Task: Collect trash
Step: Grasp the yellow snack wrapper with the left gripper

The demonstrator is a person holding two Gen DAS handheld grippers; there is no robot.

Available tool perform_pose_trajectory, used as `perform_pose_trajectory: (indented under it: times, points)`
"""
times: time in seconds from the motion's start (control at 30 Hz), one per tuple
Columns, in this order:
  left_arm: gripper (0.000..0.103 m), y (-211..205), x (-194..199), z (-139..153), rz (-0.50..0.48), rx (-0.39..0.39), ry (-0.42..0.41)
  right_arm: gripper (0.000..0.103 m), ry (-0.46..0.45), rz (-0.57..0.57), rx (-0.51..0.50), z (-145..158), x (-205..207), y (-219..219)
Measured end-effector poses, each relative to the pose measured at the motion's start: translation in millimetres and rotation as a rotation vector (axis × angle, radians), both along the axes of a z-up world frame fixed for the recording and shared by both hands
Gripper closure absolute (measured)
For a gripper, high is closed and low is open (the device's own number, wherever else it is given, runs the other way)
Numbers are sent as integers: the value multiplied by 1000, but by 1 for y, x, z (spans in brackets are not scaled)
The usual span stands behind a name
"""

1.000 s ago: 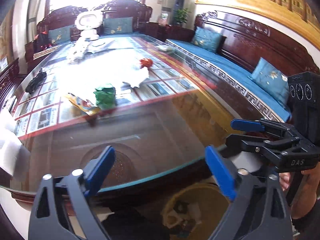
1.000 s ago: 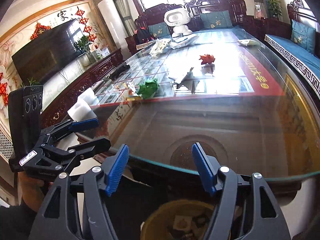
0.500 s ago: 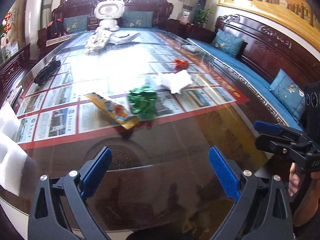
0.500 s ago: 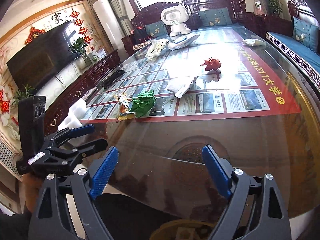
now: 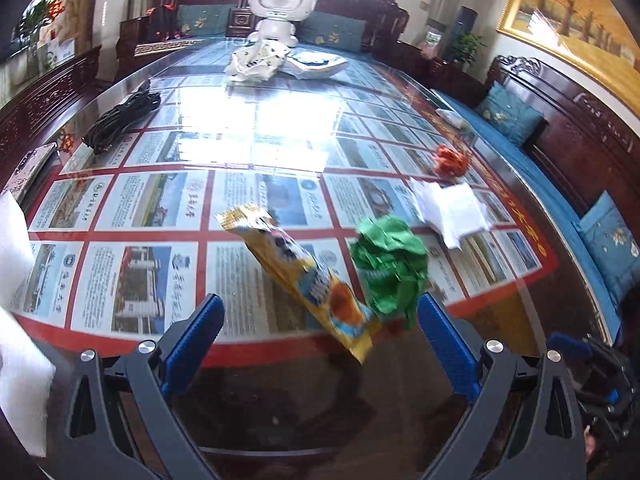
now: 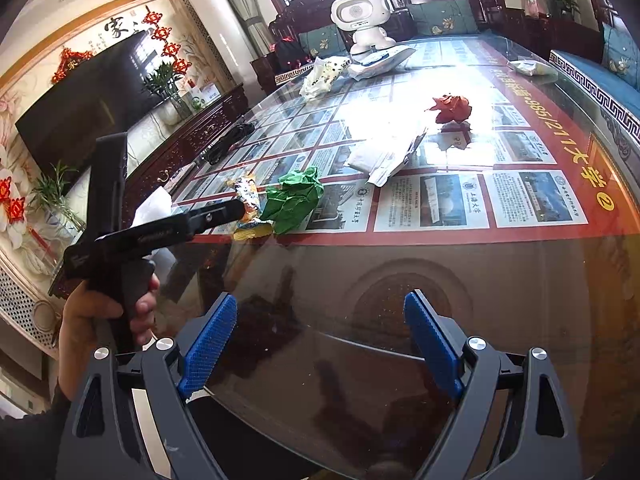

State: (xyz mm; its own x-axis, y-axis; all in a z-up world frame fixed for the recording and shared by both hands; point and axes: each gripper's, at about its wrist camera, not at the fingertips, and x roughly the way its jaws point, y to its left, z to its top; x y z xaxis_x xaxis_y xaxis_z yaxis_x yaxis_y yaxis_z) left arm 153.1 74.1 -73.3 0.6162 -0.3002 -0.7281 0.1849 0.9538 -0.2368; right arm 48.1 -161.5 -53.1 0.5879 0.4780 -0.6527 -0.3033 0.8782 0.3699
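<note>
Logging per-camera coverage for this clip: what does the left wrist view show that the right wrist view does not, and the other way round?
Only the left wrist view shows the gold-framed painting on the wall and the white foam block at the table's left edge. Only the right wrist view shows the dark television, the red knot ornaments beside it, and the bare hand gripping the left tool's handle. Both show the yellow snack wrapper, green crumpled paper, white paper, red crumpled paper, black cable and white toy robot, with each view's own tool open.
</note>
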Motion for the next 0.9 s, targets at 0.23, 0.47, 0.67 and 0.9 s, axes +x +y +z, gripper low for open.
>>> perform_pose_trajectory:
  times: [0.23, 0.47, 0.67, 0.9]
  points:
    - [9, -1, 31, -11, 36, -33, 44, 20, 10, 14, 8, -3, 5, -1]
    - [40, -10, 31, -10, -4, -36, 48, 20, 16, 18, 2, -6, 13, 1]
    - [77, -7, 31, -13, -26, -75, 76, 21, 28, 22, -3, -10, 21, 8]
    - [79, -5, 23, -5, -38, -53, 44, 22, 23, 10, -9, -9, 41, 22]
